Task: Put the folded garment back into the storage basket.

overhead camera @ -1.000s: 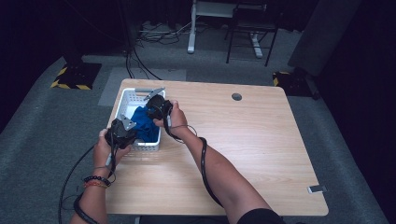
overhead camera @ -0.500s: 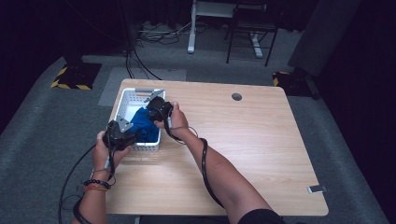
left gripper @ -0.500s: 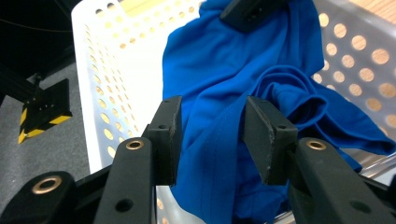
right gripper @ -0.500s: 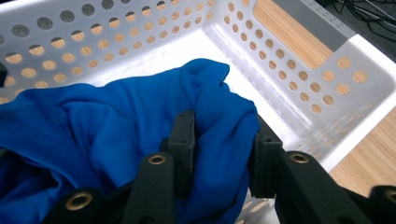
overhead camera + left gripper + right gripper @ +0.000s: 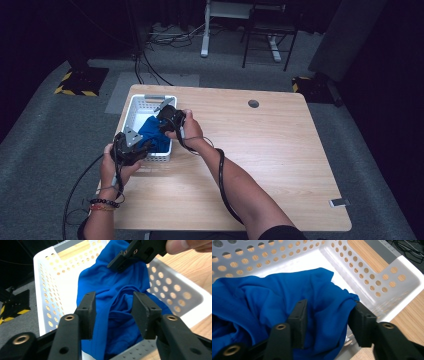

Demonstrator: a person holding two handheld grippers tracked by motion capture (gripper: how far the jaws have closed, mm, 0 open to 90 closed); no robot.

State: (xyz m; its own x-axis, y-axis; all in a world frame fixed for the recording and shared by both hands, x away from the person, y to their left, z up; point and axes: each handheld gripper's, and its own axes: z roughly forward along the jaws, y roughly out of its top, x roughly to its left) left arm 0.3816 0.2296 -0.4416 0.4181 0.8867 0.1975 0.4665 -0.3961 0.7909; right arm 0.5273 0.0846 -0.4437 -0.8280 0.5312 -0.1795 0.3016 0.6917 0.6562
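Blue cloth (image 5: 110, 297) in white basket (image 5: 45, 297). Left gripper (image 5: 113, 312) jaws apart, a fold between them (touching). Right gripper (image 5: 328, 320) jaws apart, straddling cloth.

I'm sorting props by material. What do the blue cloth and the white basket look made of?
The blue cloth looks like thin, soft knit fabric, matte: it drapes in loose folds. The white basket looks like moulded plastic, smooth and slightly glossy, with even rows of round holes in its walls.

Wooden table (image 5: 280, 165), white basket (image 5: 134, 112) at its left edge — blue cloth (image 5: 152, 134) inside, both claws over it
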